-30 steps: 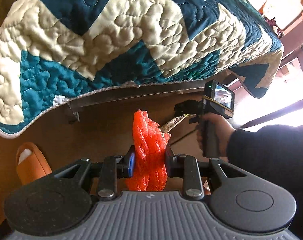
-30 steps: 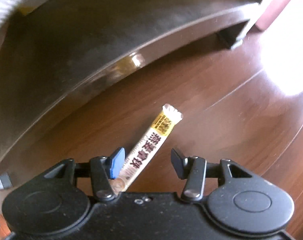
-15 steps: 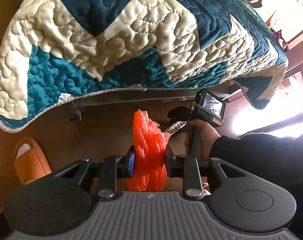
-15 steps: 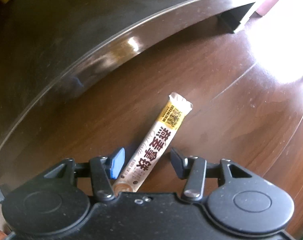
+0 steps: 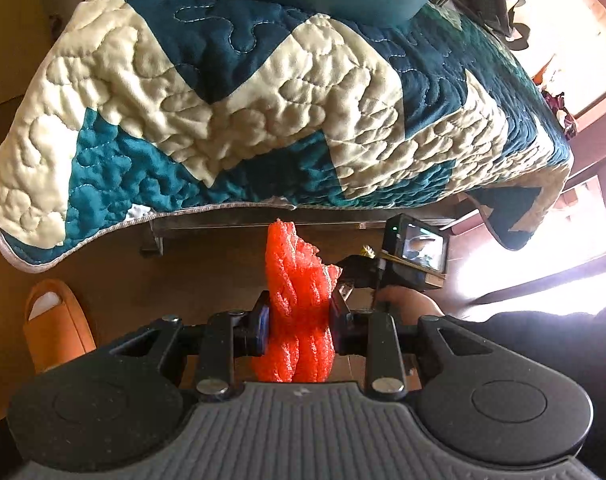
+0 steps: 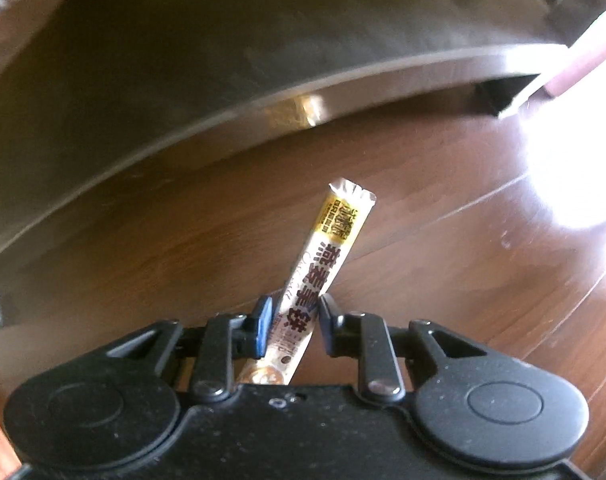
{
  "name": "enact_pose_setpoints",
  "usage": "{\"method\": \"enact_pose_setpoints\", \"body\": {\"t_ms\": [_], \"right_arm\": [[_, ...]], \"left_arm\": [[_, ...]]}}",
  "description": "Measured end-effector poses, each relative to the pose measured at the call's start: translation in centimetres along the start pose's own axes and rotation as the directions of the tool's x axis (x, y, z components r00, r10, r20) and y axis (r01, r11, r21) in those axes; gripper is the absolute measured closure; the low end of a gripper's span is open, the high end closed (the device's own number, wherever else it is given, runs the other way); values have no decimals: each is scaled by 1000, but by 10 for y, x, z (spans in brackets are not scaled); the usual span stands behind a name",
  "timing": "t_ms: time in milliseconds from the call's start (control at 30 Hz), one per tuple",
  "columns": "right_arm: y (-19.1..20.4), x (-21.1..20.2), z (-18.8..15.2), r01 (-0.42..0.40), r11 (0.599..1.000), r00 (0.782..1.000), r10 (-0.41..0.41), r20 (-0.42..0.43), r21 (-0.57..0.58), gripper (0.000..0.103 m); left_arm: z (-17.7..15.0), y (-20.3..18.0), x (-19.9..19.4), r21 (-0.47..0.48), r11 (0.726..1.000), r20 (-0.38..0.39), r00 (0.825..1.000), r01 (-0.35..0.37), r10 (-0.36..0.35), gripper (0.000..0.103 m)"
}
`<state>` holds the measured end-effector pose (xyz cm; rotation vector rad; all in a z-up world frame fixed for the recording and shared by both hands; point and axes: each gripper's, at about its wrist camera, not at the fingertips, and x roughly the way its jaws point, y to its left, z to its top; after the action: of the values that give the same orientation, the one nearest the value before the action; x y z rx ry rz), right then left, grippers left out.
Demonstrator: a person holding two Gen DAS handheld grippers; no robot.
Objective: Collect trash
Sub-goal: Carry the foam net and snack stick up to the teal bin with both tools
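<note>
An orange foam net (image 5: 297,312) is clamped between the pads of the left gripper (image 5: 299,322); it is crumpled, ridged and bright, and it stands upright, rising above the fingertips and reaching down below them toward the gripper body. A snack stick wrapper (image 6: 319,276) is pinched between the closed-in fingers of the right gripper (image 6: 293,320). The wrapper is long and narrow, white with dark printed characters, a yellow band near the far end and a crimped white tip; it is tilted up and to the right, and its lower end is tucked beside the blue left pad. Below it, a glossy dark wooden floor (image 6: 443,280) is seen, with glare at the right. In the left view the right gripper (image 5: 357,270) is seen just beyond the net, near a bed frame (image 5: 263,222) draped with a teal and cream quilt (image 5: 243,120). An orange slipper (image 5: 57,326) lies on the floor at the left. No container is shown in either view.
</note>
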<state>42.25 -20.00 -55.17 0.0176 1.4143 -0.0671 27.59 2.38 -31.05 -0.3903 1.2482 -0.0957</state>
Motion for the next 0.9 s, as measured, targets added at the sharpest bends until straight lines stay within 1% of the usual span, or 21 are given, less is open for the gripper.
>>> {"method": "enact_pose_setpoints", "body": {"t_ms": [133,233,300,433,533,600,667,700,833,867,900], "right_arm": [[6,-35,-9,-3,999,1000,4,23,-52,80],[6,-69,-17,-1,999,1000,3,29,-49,80],[7,-92,-20,3,999,999,-1,37,-45,80],[12,-152,-28,2,995,997,6,82,-100,80],[16,-201,-38,-13,989,992,32,125,-147,80],[20,-235,-48,-21,983,986,50,160,-180,80],[21,-269,-57,-46,978,977,87,195,-203,80],[17,-278,-63,-50,975,972,98,215,-216,80],[14,-338,-79,-81,958,945,161,285,-274,80],[13,-349,-82,-96,952,936,185,299,-290,80],[14,-369,-87,-107,944,926,208,315,-311,80]], "left_arm": [[2,-1,-3,14,1000,16,1000,-3,3,76],[0,-1,-3,23,1000,5,1000,4,-5,76],[0,-4,-6,39,999,12,1000,16,-17,76],[-2,-12,-23,86,996,93,995,32,-40,76],[-3,-15,-43,105,993,158,985,59,-75,76],[-5,-21,-58,127,990,191,978,58,-82,76],[-8,-27,-73,145,988,217,972,54,-85,76],[-9,-31,-82,151,987,231,969,55,-90,76],[-14,-44,-115,145,987,265,959,66,-103,76],[-16,-47,-124,146,987,274,956,65,-104,76],[-18,-50,-134,149,987,288,953,58,-100,76]]}}
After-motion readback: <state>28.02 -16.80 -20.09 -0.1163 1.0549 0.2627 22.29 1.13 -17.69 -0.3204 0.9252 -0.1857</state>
